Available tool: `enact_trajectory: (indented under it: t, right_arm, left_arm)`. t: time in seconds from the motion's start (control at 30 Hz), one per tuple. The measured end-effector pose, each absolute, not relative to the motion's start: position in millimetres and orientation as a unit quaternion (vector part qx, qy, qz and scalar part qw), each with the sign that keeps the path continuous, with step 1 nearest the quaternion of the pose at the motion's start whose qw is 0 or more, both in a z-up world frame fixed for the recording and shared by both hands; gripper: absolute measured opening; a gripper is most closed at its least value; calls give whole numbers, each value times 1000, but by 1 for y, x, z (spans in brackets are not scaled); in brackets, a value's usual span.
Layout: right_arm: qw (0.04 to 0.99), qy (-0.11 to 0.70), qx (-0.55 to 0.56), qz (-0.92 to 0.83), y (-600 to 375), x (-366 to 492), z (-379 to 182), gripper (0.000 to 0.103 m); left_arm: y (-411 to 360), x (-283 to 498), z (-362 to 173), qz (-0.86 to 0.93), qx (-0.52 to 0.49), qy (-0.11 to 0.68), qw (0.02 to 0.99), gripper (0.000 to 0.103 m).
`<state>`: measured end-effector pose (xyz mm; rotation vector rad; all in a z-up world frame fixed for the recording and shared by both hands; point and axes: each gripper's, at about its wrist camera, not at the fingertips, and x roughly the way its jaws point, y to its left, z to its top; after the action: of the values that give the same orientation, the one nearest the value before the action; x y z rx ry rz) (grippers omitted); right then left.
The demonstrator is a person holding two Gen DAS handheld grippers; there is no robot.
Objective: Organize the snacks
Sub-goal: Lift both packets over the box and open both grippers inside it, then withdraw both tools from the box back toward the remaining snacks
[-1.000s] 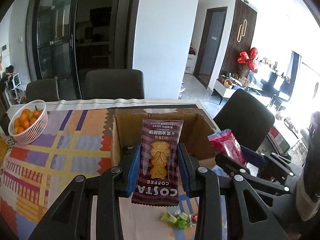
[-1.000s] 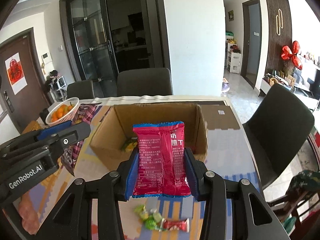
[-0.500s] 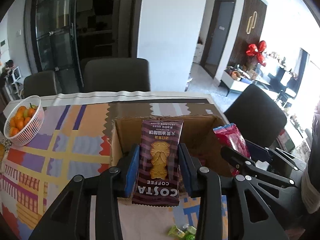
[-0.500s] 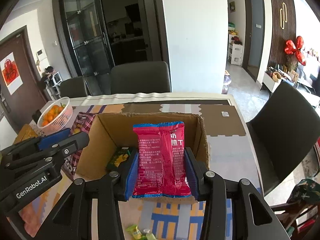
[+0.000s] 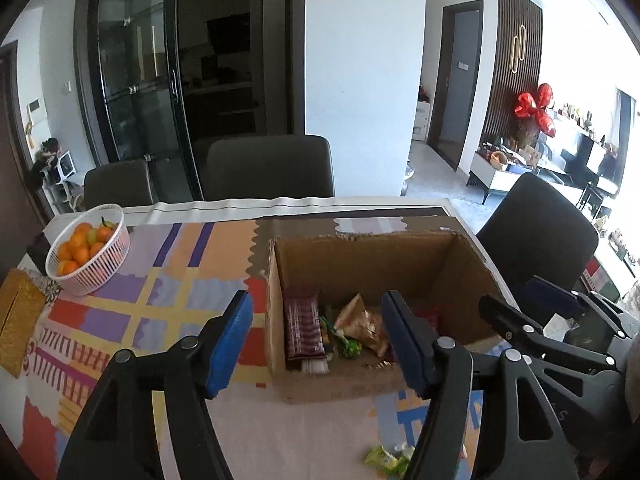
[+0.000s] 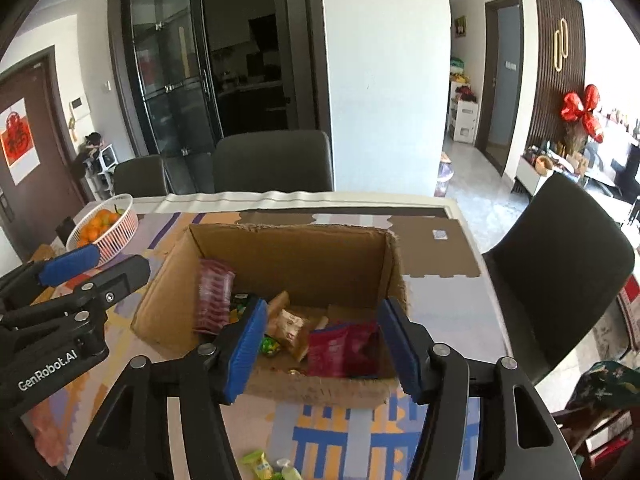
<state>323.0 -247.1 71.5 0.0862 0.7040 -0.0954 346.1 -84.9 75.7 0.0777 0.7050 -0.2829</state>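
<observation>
An open cardboard box stands on the table. Inside lie the brown Costa coffee biscuit packet at the left, the pink-red snack bag at the right, and several other wrappers between them. My left gripper is open and empty, just above the box's near wall. My right gripper is open and empty over the box's near right part. Small green candies lie on the table in front of the box.
A white basket of oranges sits at the table's left. A gold box lies at the left edge. Dark chairs stand behind and right of the table. A colourful patterned cloth covers the table.
Both grippers have opened and let go: the Costa packet and the pink-red bag now lie in the box. Both grippers have moved closer to the box.
</observation>
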Motion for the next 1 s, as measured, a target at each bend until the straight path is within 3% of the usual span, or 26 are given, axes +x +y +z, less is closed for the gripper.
enact_trajectory:
  t: [0.6,1.0]
  right_arm:
    - [947,317,40,-42,-236,215,79,63]
    - [941,336,26,-31,-223,165,57,63]
  left_arm:
    - [-75,236,82,-156,72,301,938,73]
    - [-67,191,52,-175,61,332,925,75]
